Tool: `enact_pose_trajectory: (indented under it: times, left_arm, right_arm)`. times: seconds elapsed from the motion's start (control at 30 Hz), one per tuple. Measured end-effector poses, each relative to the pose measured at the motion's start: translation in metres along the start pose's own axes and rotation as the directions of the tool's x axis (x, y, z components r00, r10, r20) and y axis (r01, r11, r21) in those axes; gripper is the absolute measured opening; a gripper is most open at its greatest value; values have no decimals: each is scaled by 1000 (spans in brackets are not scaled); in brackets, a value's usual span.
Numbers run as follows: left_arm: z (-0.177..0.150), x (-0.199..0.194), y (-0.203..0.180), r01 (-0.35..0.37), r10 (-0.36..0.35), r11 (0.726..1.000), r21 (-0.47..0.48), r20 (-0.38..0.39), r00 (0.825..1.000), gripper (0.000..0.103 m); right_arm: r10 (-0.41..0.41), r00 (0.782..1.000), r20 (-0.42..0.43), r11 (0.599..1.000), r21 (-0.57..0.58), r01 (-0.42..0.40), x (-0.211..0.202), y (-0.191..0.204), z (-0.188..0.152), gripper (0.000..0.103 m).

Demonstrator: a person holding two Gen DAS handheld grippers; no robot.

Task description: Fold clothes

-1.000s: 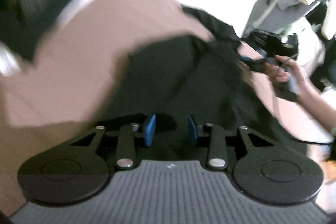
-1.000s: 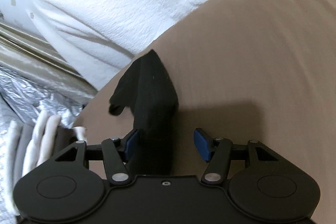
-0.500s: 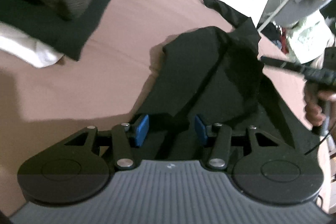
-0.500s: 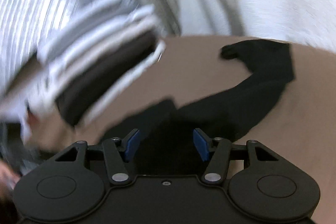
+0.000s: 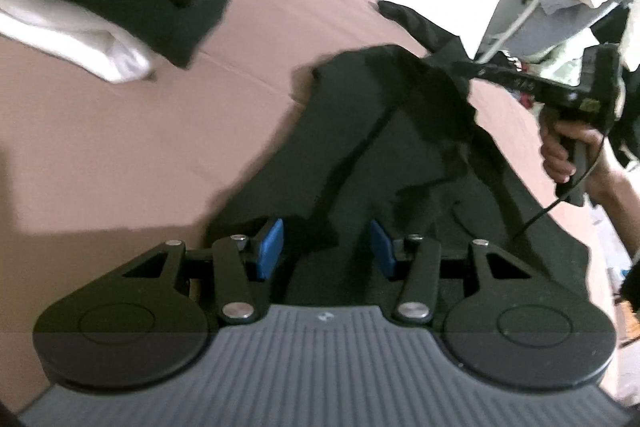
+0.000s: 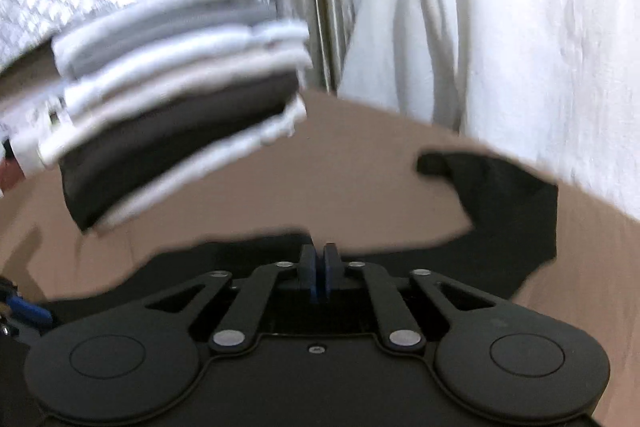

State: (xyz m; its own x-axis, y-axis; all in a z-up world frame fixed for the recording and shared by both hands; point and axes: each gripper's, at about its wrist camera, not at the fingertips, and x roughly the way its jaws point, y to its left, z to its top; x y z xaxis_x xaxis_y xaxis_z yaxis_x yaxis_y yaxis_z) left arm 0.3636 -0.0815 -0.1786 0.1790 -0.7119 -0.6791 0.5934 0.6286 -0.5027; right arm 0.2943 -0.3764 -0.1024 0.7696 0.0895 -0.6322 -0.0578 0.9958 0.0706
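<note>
On the brown surface: a black garment (image 5: 360,155) lies spread out.
Left view only: the right tool (image 5: 464,69) pinching a raised fold, a hand (image 5: 560,151) on its grip.
Right view only: stacked folded clothes (image 6: 176,95); white bedding (image 6: 500,27).
Left tool (image 5: 326,247): half open over the cloth, gripping nothing.
Right tool (image 6: 319,273): just closed, pads nearly together on the garment (image 6: 512,211).

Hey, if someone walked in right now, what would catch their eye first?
The black garment sprawled across the tan surface, with the right gripper pinched shut on its edge. Next, the stack of folded white and dark clothes at the left of the right wrist view.
</note>
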Motion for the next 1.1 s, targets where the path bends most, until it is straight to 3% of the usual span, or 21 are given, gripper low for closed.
enact_pose_trajectory:
  times: [0.03,0.1,0.17,0.2,0.23,0.27,0.4,0.5,0.6,0.67,0.8,0.83,0.87,0.9,0.97,1.03,1.1]
  left_arm:
    - [-2,3,-1,4,-4,1000,-2,-6,1000,48]
    - [-3,10,-4,-12,13,1000,16,-15,1000,52]
    - [-6,16,-4,-3,3,1000,16,-4,1000,63]
    - [-7,17,-4,4,-4,1000,8,3,1000,64]
    - [-8,17,-4,5,-5,1000,8,8,1000,64]
    - [-8,16,-5,4,-4,1000,15,9,1000,64]
    - [-6,12,-4,14,-13,1000,-7,19,1000,64]
    - [-6,12,1,16,-13,999,-52,46,999,64]
    - [-7,15,2,4,-2,999,-54,46,999,64]
    - [-7,16,0,-8,11,999,-44,48,999,64]
    - [-4,14,-1,-19,22,999,-47,72,997,65]
    - [-2,13,0,-16,21,998,-56,85,996,65]
    - [1,10,2,-12,19,998,-65,98,995,65]
    - [4,8,3,-6,14,997,-73,112,994,64]
    - [9,4,6,11,1,996,-87,138,990,63]
    - [12,3,7,24,-11,995,-93,142,990,63]
    - [13,7,8,33,-20,995,-98,127,992,63]
  right_arm:
    - [-8,1000,-14,1000,-22,7,2,4,-2,41]
    - [-53,998,-35,995,-81,50,5,11,-11,52]
    - [-98,994,-54,990,-109,91,15,15,-16,53]
    - [-96,994,-56,990,-106,90,18,15,-18,49]
    - [-68,997,-46,993,-98,63,20,16,-19,21]
    - [-46,998,-43,994,-104,42,20,19,-18,6]
    - [-118,990,72,953,-271,134,9,47,-16,5]
    - [-177,972,151,942,-260,212,0,45,-4,4]
    - [-171,980,98,966,-178,186,9,28,7,8]
    - [-186,982,-30,973,-142,180,29,12,7,11]
    - [-295,952,-88,956,-12,295,36,-21,9,34]
    - [-280,957,-77,956,72,285,29,-32,11,41]
    - [-262,963,-61,950,160,269,21,-43,12,56]
    - [-266,961,-72,931,241,275,17,-55,9,65]
    - [-274,956,-102,871,396,292,11,-79,4,66]
    - [-277,952,-133,785,539,304,5,-102,-2,69]
    - [-201,968,-149,711,658,248,16,-132,-9,69]
